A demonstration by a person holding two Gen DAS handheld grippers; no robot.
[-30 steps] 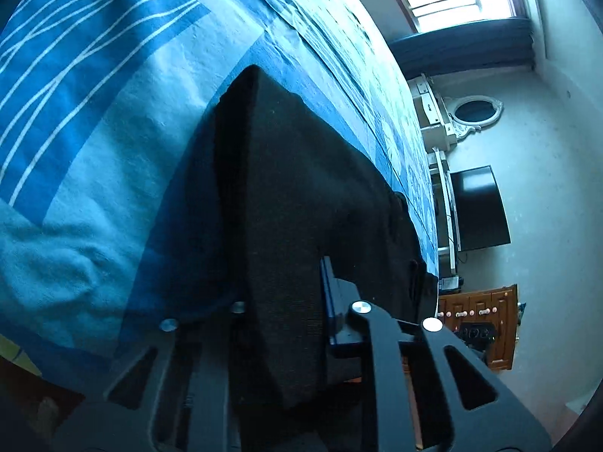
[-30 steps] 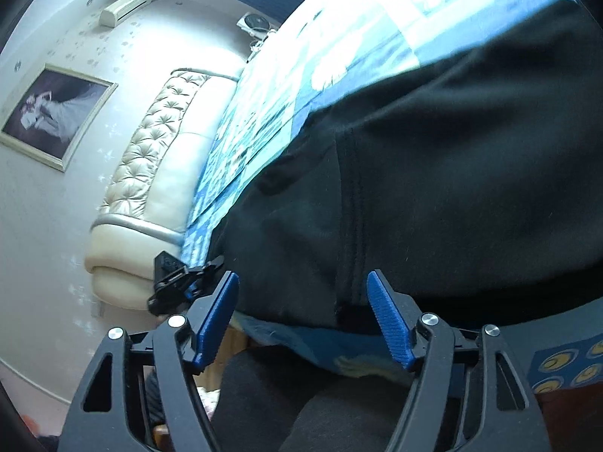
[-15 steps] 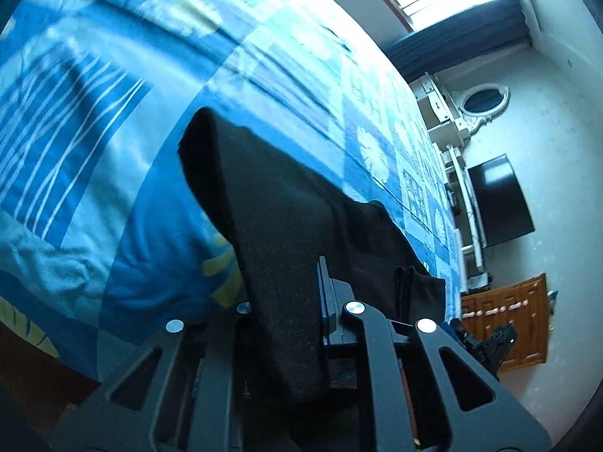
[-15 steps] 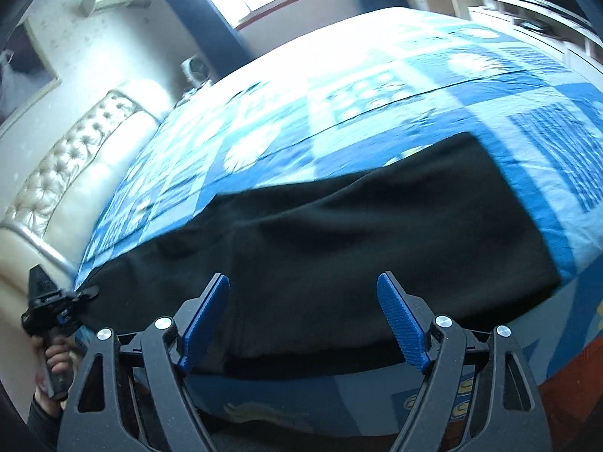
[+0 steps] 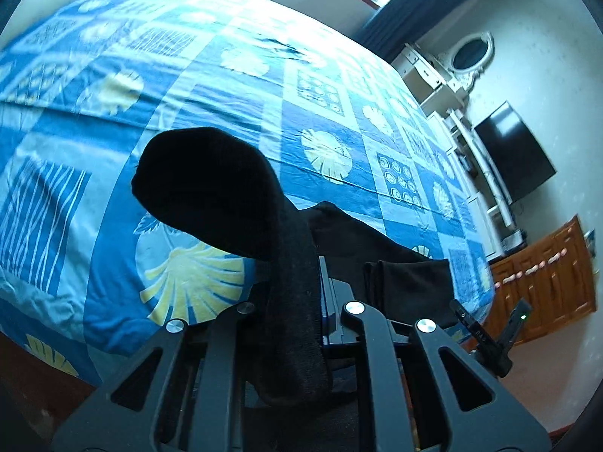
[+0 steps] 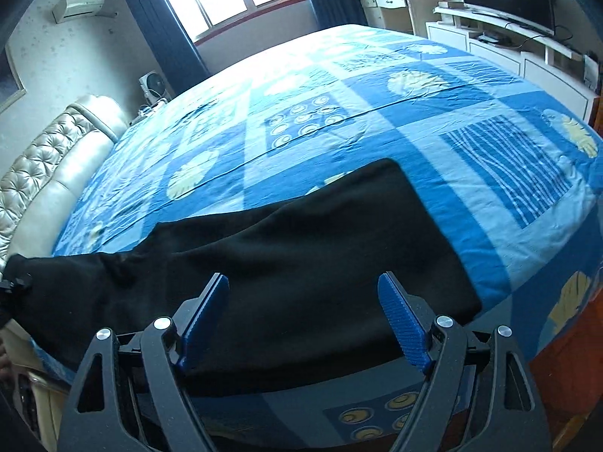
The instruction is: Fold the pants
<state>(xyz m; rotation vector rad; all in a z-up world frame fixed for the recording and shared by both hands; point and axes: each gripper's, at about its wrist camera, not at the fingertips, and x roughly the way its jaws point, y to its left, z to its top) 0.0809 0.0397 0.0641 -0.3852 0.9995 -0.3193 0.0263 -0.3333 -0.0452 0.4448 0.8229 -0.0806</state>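
Black pants (image 6: 301,260) lie along the blue patterned bed's (image 6: 377,113) near edge.

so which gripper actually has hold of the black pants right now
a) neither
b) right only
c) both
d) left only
d) In the left wrist view the left gripper is clamped shut on a bunched fold of the black pants, lifted off the blue bedspread, while the right gripper has its blue pads spread wide above the cloth, gripping nothing.
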